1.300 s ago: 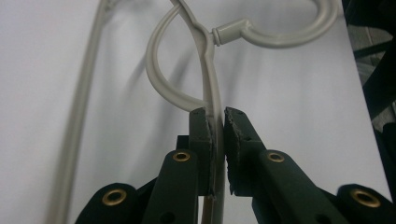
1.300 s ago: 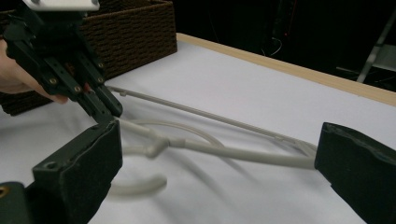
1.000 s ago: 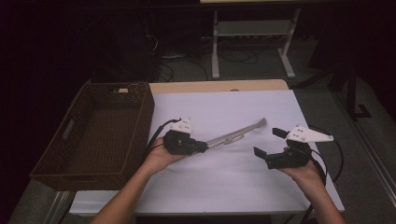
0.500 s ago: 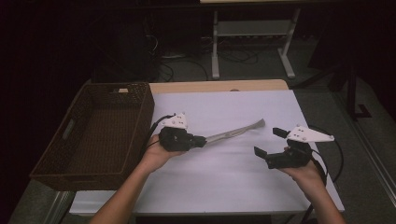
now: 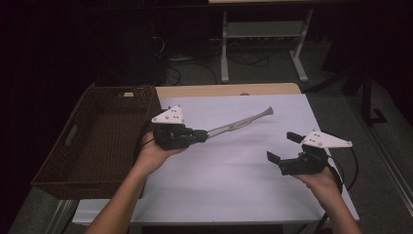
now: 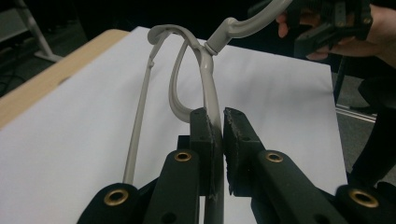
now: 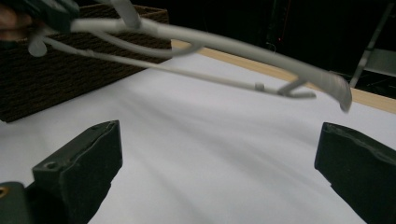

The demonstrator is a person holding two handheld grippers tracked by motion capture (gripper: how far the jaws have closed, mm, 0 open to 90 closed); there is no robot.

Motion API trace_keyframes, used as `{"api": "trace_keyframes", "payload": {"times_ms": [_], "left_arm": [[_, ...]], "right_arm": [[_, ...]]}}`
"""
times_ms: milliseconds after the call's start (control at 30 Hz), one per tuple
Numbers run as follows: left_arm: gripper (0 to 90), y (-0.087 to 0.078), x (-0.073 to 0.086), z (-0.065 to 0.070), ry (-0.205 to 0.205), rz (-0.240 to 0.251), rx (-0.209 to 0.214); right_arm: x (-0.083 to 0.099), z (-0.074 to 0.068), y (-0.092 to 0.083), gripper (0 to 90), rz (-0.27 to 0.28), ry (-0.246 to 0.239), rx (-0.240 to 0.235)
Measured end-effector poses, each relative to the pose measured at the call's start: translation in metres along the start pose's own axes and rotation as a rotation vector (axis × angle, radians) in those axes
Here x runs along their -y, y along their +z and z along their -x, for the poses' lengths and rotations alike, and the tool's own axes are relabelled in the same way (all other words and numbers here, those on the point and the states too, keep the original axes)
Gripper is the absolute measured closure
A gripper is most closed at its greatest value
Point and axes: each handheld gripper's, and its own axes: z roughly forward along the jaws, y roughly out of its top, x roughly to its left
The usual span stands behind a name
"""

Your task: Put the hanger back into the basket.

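A grey plastic clothes hanger (image 5: 238, 124) is held off the white-covered table (image 5: 234, 180), its long end pointing right and away. My left gripper (image 5: 202, 135) is shut on one end of it. In the left gripper view the pads (image 6: 205, 133) clamp one grey arm of the hanger (image 6: 208, 79), whose thin bar runs down the left side. My right gripper (image 5: 281, 147) is at the right, open and empty, low over the table. In the right gripper view, the hanger (image 7: 224, 44) crosses above its wide-apart jaws (image 7: 219, 154).
A dark brown woven basket (image 5: 122, 90) stands at the table's left edge, close beside my left hand; its wall (image 7: 70, 79) shows in the right gripper view. A strip of bare wood (image 5: 224, 90) runs along the table's far edge. Metal stand legs (image 5: 263, 44) rise beyond it.
My left gripper has lifted the hanger up off the table and drawn it slightly left. The right gripper has stayed where it was.
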Motion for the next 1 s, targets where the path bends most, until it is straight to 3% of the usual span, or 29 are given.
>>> {"api": "trace_keyframes", "payload": {"times_ms": [233, 500, 800, 967, 1000], "left_arm": [[83.5, -0.028, -0.015, -0.003, 0.008, 0.012, -0.049], [83.4, -0.077, -0.027, -0.007, 0.001, 0.056, -0.104], [83.4, -0.120, -0.022, -0.011, -0.013, 0.084, -0.151], [83.4, -0.150, -0.014, -0.015, -0.029, 0.096, -0.194], [83.4, -0.162, -0.009, -0.017, -0.039, 0.099, -0.212]], "right_arm": [[0.000, 0.000, 0.000, 0.3, 0.002, -0.008, 0.002], [-0.001, 0.000, 0.000, 0.3, 0.003, -0.009, 0.004], [-0.001, -0.001, 0.001, 0.3, 0.000, -0.012, 0.003], [-0.001, 0.000, 0.002, 0.3, 0.001, -0.009, 0.005], [-0.001, 0.000, 0.002, 0.3, 0.000, -0.009, 0.006]]}}
